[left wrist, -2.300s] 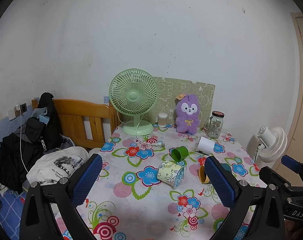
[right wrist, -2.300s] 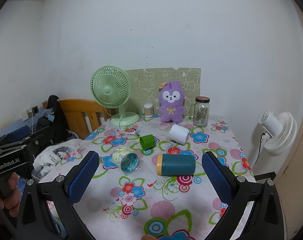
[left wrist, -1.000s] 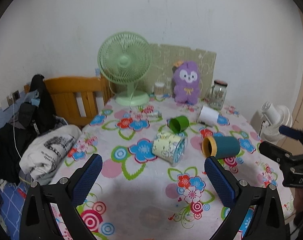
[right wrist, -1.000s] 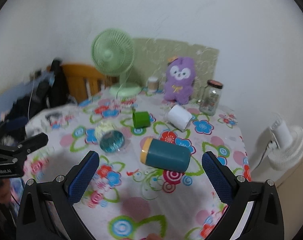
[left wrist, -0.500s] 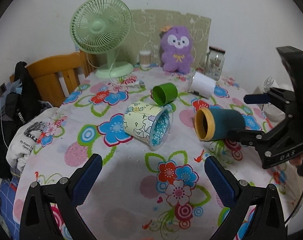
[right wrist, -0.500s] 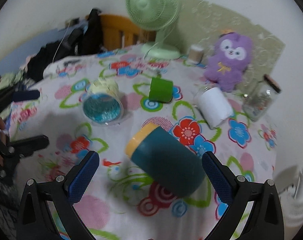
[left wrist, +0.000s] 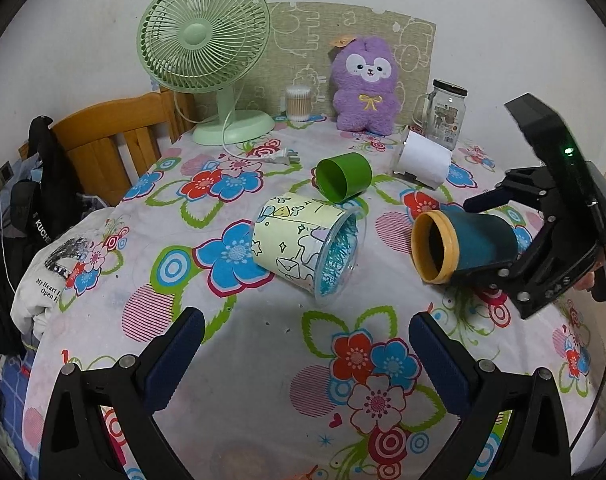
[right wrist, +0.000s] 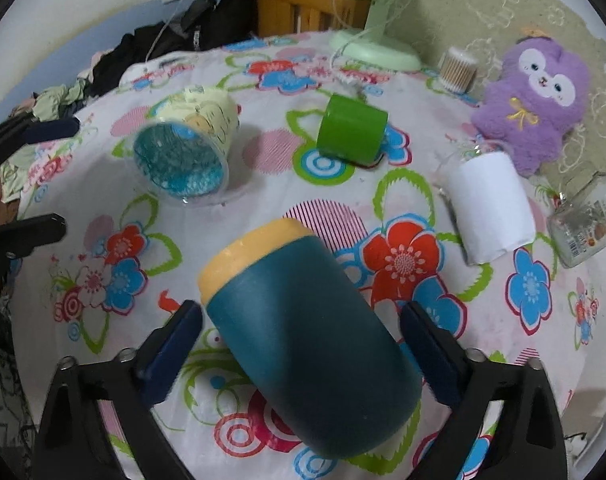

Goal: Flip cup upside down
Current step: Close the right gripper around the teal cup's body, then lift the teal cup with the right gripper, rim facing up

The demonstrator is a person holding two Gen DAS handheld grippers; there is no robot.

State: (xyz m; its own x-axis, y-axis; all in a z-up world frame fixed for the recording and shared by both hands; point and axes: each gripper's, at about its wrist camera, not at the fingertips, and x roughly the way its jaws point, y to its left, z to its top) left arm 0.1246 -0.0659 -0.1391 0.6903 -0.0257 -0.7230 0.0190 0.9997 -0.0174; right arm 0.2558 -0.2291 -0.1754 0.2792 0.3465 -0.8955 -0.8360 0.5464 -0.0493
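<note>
A dark teal cup with a yellow rim (right wrist: 303,332) lies on its side on the flowered tablecloth (right wrist: 263,200); it also shows in the left wrist view (left wrist: 463,246). My right gripper (right wrist: 301,344) is open, its blue pads on either side of the teal cup's body, not touching it. A cream patterned cup (left wrist: 303,246) (right wrist: 187,148), a small green cup (left wrist: 343,176) (right wrist: 351,128) and a white cup (left wrist: 423,158) (right wrist: 489,208) also lie on their sides. My left gripper (left wrist: 303,356) is open and empty, in front of the patterned cup.
A green desk fan (left wrist: 207,52), a purple plush toy (left wrist: 365,84), a cotton swab jar (left wrist: 297,98) and a glass jar (left wrist: 445,114) stand at the back. A wooden headboard (left wrist: 115,140) and clothes (left wrist: 43,220) lie to the left.
My right gripper has moved down and forward so its pads now flank the teal cup. My left gripper has moved slightly closer to the table.
</note>
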